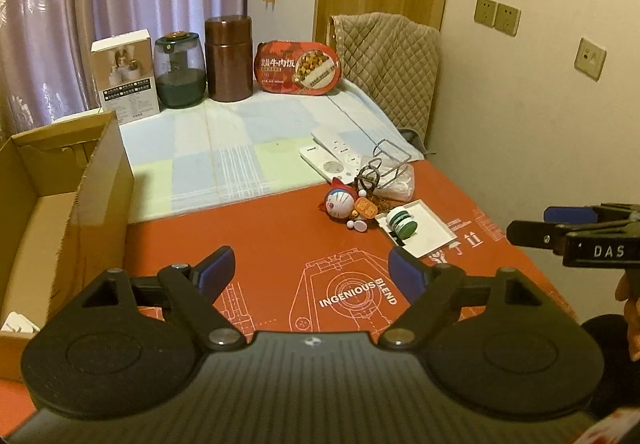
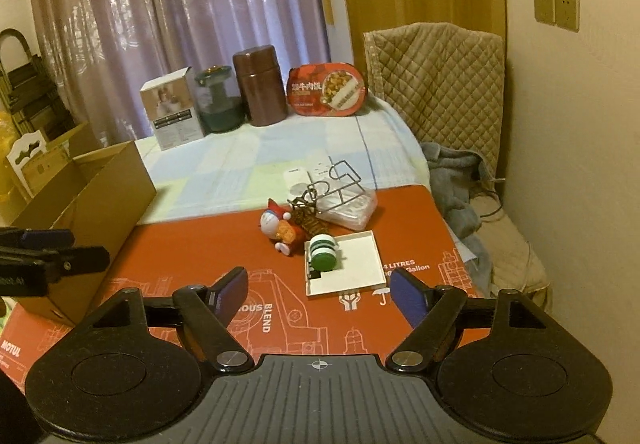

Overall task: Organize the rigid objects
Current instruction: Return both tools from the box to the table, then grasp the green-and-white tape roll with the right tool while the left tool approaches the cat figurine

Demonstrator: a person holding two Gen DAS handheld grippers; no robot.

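A small clutter lies on the red mat: a Doraemon figure, a green-and-white round jar on a white tray, a bent wire rack over a clear bag, and a white remote. My left gripper is open and empty over the mat, short of the clutter. My right gripper is open and empty, just before the tray. Each gripper shows at the edge of the other view.
An open cardboard box stands at the left. At the back stand a white carton, a glass jar, a brown canister and a red food box. A quilted chair is at the right.
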